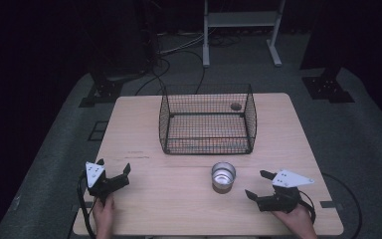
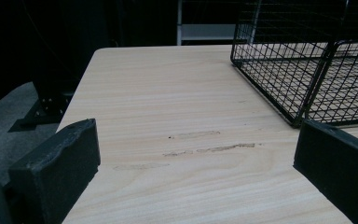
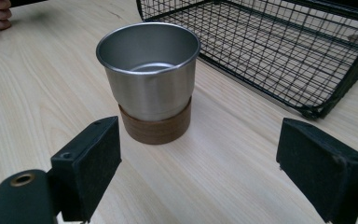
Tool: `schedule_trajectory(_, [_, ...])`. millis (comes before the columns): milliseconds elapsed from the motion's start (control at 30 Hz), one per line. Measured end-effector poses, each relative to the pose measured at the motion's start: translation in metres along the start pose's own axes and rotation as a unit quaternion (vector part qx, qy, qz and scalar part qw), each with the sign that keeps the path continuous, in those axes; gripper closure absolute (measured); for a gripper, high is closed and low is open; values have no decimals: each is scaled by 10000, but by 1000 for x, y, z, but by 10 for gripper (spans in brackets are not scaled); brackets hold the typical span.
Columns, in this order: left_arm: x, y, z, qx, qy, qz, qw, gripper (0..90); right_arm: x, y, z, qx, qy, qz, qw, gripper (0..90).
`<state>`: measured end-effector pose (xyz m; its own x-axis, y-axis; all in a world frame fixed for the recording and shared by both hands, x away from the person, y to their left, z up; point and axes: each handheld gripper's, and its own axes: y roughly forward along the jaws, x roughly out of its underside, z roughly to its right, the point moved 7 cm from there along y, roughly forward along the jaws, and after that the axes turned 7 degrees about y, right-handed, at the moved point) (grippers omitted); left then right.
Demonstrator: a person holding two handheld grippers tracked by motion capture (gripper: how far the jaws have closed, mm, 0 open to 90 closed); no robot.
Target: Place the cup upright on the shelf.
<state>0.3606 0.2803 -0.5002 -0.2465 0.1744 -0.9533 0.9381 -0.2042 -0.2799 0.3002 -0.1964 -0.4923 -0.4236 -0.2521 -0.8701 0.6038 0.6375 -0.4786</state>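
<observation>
Steel cup (image 3: 148, 70) with a brown wooden base stands upright on the desk (image 1: 179, 199), near its near edge and a little right of centre, just in front of the black wire basket (image 1: 208, 119). The right tongs (image 1: 258, 184) hover to the cup's right, pointed at it, jaws spread wide with nothing between them and the cup apart from both pads. The left tongs (image 1: 114, 173) rest at the near left, well apart from the cup, also wide and empty.

The likely trouble is a tip-over: the cup is tall on a narrower base, so if one jaw meets the wall before the other, it could shove or topple it. Smooth steel may also slip if pinched high near the rim. A carry into the basket risks clipping its near wall.
</observation>
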Motion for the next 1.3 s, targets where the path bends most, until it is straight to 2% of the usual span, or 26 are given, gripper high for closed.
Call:
schedule_trajectory(367, [0, 0, 0, -8, 4, -3, 10000, 0, -9, 14, -11, -212, -59, -43, 9997, 127])
schedule_trajectory(700, [0, 0, 0, -2, 15, -3, 10000, 0, -13, 26, -21, -402, -88, -186, 9990, 85])
schedule_trajectory(933, [0, 0, 0, 4, 15, -4, 10000, 0, -12, 39, -24, -371, -103, -329, 9987, 33])
schedule_trajectory(1133, [0, 0, 1, 3, 8, 9, 10000, 0, -13, 45, -24, -326, -75, -356, 9988, 29])
schedule_trajectory(1300, [0, 0, 1, 6, 16, 6, 10000, 0, -13, 48, -25, -406, -68, -376, 9984, 25])
